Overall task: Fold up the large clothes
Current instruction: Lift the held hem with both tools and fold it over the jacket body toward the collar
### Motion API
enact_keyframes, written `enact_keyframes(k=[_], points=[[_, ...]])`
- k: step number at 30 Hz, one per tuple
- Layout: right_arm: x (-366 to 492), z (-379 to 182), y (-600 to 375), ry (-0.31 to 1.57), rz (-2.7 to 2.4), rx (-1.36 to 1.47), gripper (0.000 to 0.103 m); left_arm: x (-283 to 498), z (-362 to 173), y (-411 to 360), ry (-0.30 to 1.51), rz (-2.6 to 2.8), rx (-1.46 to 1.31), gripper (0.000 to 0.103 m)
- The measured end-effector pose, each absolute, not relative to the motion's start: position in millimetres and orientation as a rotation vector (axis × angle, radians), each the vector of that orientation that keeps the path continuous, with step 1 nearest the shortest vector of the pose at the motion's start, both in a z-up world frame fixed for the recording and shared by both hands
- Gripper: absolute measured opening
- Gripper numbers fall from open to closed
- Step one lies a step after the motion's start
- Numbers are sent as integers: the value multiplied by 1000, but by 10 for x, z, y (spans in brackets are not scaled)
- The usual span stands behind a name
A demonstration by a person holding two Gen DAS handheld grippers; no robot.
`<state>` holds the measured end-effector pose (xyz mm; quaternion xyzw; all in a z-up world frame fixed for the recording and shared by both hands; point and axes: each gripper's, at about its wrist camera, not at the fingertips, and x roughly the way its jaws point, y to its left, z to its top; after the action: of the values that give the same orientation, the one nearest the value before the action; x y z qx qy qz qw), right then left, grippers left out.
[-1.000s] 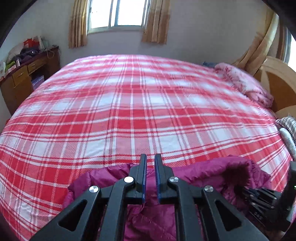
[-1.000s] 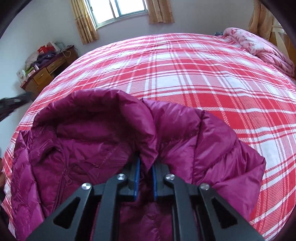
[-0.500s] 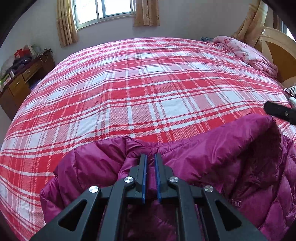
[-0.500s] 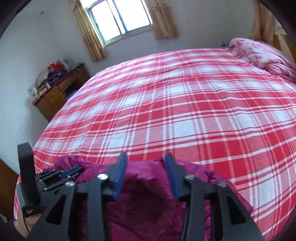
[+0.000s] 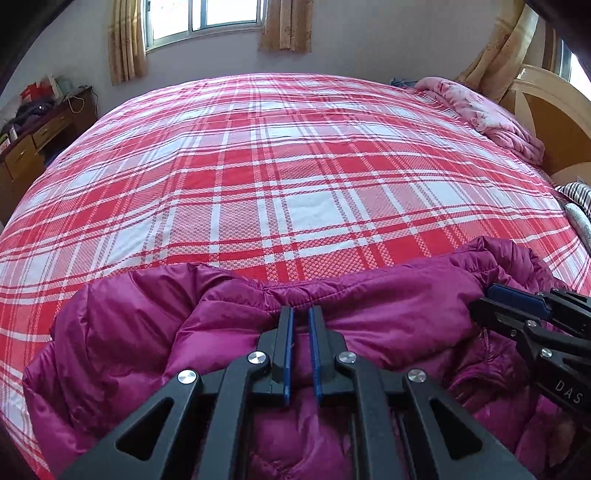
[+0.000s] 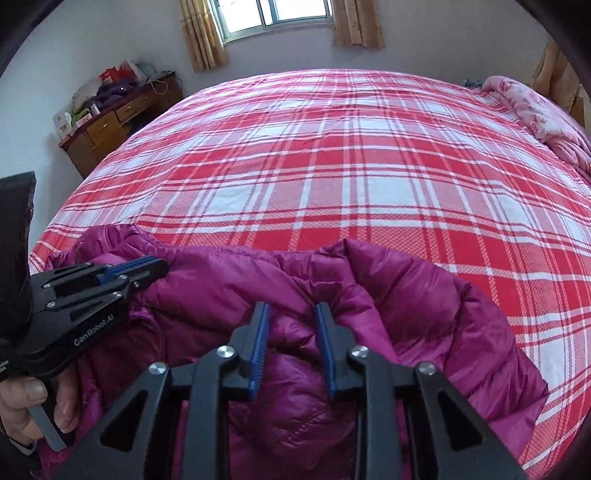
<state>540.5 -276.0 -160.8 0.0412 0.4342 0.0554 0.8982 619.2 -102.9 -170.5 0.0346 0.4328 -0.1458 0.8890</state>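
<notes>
Magenta down jacket (image 5: 140,332) lies along the bottom of both frames, on the near edge of the red plaid bedspread (image 5: 295,177).

Left gripper (image 5: 300,314): jaws nearly together, clenched on the stitched top edge of the jacket, bottom centre of the left view; also seen at left in the right view (image 6: 147,267), tips on the fabric.

Right gripper (image 6: 291,314): jaws apart, released, a puffed fold of jacket sitting between the blue pads (image 6: 258,350) without being pinched. In the left view it enters at right edge (image 5: 509,301).

A hand (image 6: 33,406) holds the left gripper's trigger, lower left of the right view.

Wooden dresser (image 6: 110,122) upper left, pink quilt (image 5: 480,110) upper right, window (image 6: 277,14) top centre.
</notes>
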Motion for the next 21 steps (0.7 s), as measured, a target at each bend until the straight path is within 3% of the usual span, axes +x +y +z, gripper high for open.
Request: enact_keyframes(k=[21], points=[[5415, -1750, -2678, 869, 64, 27, 29, 6144, -1757, -1131, 848, -265, 137, 9]])
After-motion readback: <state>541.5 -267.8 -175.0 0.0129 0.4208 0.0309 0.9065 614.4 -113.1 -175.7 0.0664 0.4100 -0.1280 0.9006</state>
